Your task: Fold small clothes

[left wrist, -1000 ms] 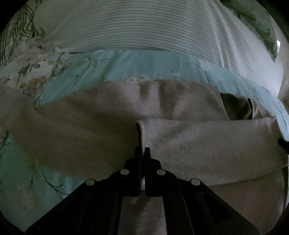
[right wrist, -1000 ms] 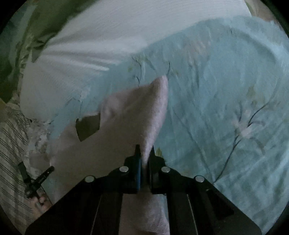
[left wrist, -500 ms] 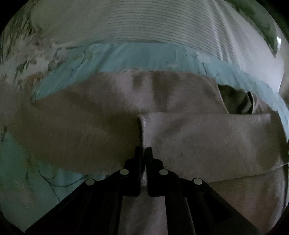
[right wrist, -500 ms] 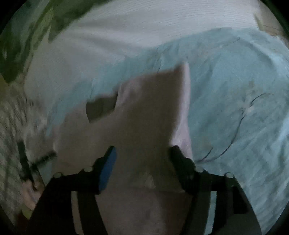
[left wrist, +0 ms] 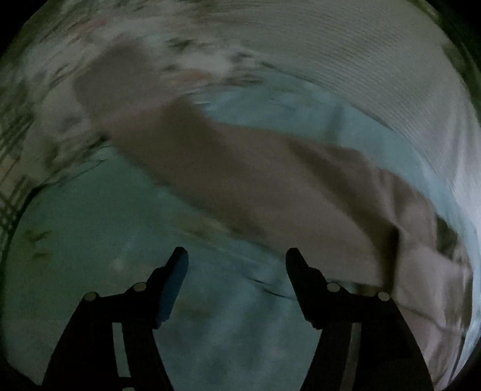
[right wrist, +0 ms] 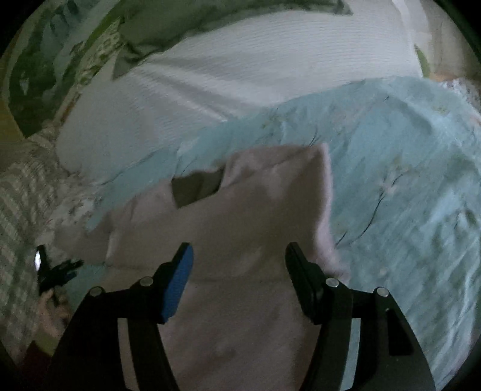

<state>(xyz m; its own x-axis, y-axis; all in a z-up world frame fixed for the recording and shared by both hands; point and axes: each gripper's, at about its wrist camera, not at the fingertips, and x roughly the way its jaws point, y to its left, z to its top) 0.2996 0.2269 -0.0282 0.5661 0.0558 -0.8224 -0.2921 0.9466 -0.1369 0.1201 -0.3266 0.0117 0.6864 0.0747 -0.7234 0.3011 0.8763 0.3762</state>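
Note:
A pale pink fleecy garment (right wrist: 249,216) lies folded on a light blue floral bedspread (right wrist: 405,186). Its dark neck opening (right wrist: 195,189) shows at its far left. My right gripper (right wrist: 237,258) is open and empty, its jaws wide apart just above the garment's near part. In the blurred left wrist view the same garment (left wrist: 255,174) stretches from upper left to right. My left gripper (left wrist: 236,261) is open and empty over the bare bedspread (left wrist: 105,246), short of the garment's near edge.
A white ribbed blanket (right wrist: 240,69) lies beyond the bedspread, with green pillows (right wrist: 186,21) behind it. The left gripper and the hand holding it (right wrist: 54,279) show at the left edge of the right wrist view. A striped and floral cloth (right wrist: 21,192) lies at left.
My left gripper let go of the garment's folded edge, opened and swung away left over the bedspread. My right gripper, which opened half a second ago, stays open and has drawn back slightly.

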